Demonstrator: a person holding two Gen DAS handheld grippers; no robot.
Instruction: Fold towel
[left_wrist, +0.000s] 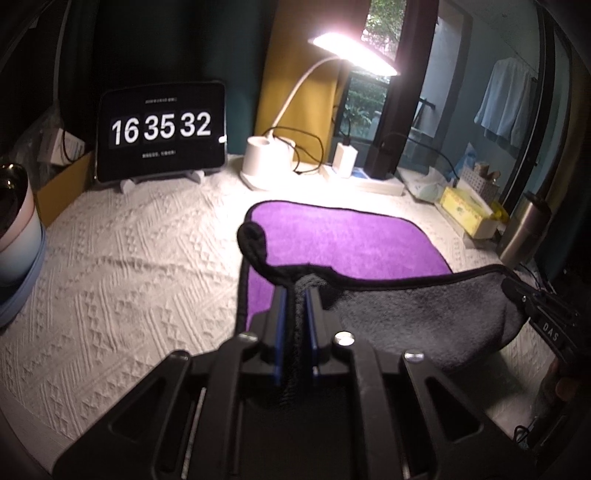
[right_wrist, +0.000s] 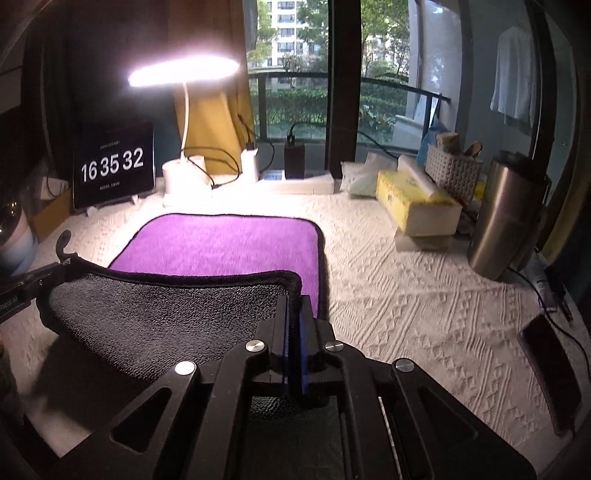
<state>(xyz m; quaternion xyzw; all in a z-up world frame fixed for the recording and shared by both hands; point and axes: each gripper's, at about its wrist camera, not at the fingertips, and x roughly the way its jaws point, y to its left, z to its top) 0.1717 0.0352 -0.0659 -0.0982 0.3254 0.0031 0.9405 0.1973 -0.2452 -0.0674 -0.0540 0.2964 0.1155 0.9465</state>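
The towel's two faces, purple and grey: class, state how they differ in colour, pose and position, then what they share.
1. Colour: the purple face is bright violet; the grey face is dark charcoal.
2. Pose: the purple face lies flat on the white tablecloth; the grey face is lifted, slung between the left gripper and right gripper.
3. Position: the purple face is nearer the lamp; the grey face is nearer the cameras.
Shared: one towel, with black edging.
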